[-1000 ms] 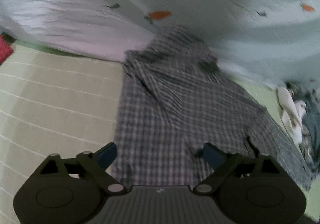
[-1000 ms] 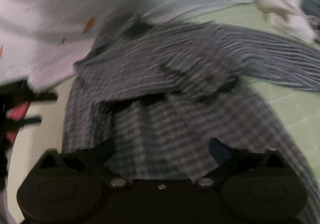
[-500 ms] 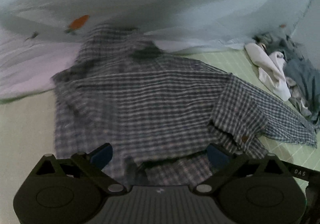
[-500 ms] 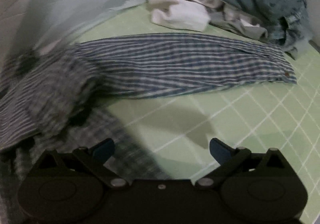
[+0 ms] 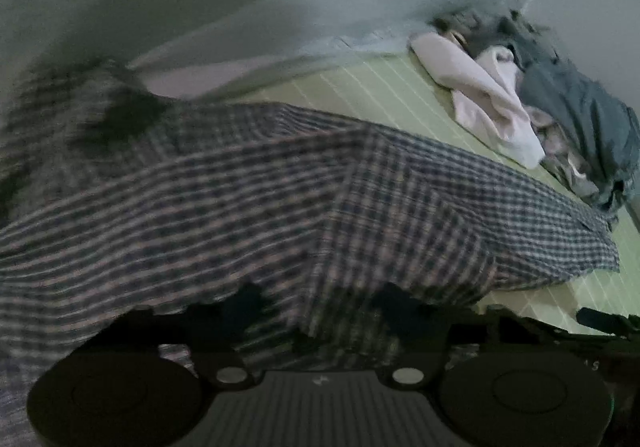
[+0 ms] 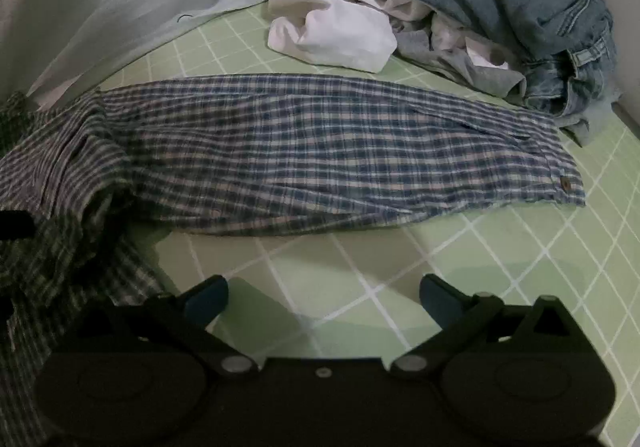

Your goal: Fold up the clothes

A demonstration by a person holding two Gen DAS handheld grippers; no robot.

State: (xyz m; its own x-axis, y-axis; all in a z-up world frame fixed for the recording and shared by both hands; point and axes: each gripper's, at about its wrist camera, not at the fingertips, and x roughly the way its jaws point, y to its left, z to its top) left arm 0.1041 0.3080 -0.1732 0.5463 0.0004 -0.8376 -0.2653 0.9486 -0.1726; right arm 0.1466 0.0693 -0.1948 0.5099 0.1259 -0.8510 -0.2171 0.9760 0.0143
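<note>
A blue-and-white plaid shirt lies spread on a green grid mat. One sleeve stretches out flat to the right, with a brown cuff button. My left gripper is low over the shirt's near edge. Its jaws are closing, and bunched plaid cloth lies between them and partly hides the fingertips; the pads still stand apart. My right gripper hangs open over bare mat just in front of the sleeve, with nothing between its fingers.
A heap of other clothes sits at the far right: a white garment and denim, seen also as white garment. A pale sheet rises behind the shirt.
The left gripper swung right and dropped onto the shirt's edge, its jaws narrowing around the cloth. The right gripper moved off the shirt body to the mat beside the sleeve.
</note>
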